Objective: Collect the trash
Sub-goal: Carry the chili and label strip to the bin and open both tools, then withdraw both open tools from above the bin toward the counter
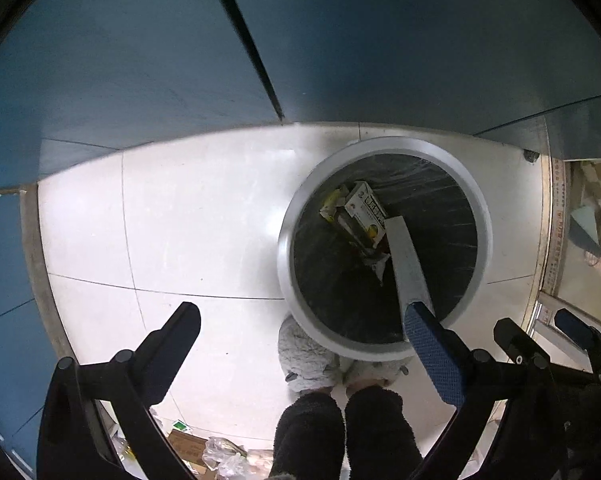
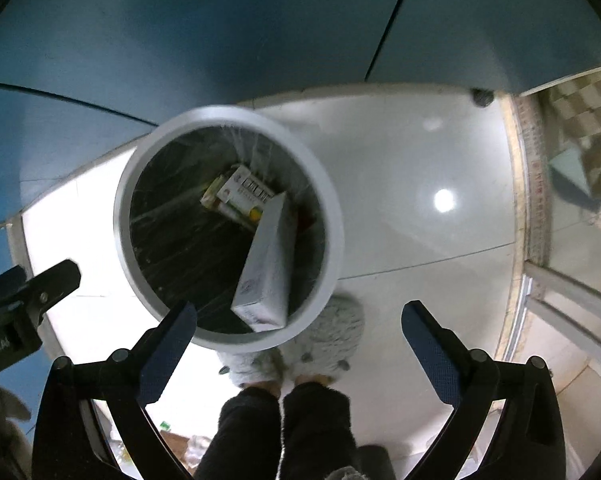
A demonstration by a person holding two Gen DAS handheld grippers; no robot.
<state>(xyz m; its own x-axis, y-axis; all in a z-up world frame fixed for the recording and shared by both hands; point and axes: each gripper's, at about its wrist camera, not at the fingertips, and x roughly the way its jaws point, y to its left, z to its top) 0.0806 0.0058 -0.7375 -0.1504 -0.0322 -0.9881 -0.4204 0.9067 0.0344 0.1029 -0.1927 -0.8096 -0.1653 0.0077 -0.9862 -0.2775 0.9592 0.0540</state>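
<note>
Looking straight down, both views take in a round bin [image 1: 284, 248] with a pale rim [image 2: 118, 216] and a dark liner, standing on white floor tiles [image 1: 204, 220] beside a blue wall [image 1: 120, 60]. The left gripper [image 1: 302, 314] is spread wide with nothing between its fingers; the right gripper [image 2: 300, 312] is likewise released and empty. A white box [image 2: 268, 264] lies tilted inside the bin, lower right of its opening, leaning toward the rim. Deeper in, at the upper middle, sits a printed carton [image 2: 246, 196] with what may be yellow wrappers beside it, though blur makes that uncertain. Fluffy grey slippers [image 2: 324, 344] and dark trouser legs [image 1: 340, 432] show at the bottom centre. More litter [image 1: 224, 456] lies on the floor at the lower left.
</note>
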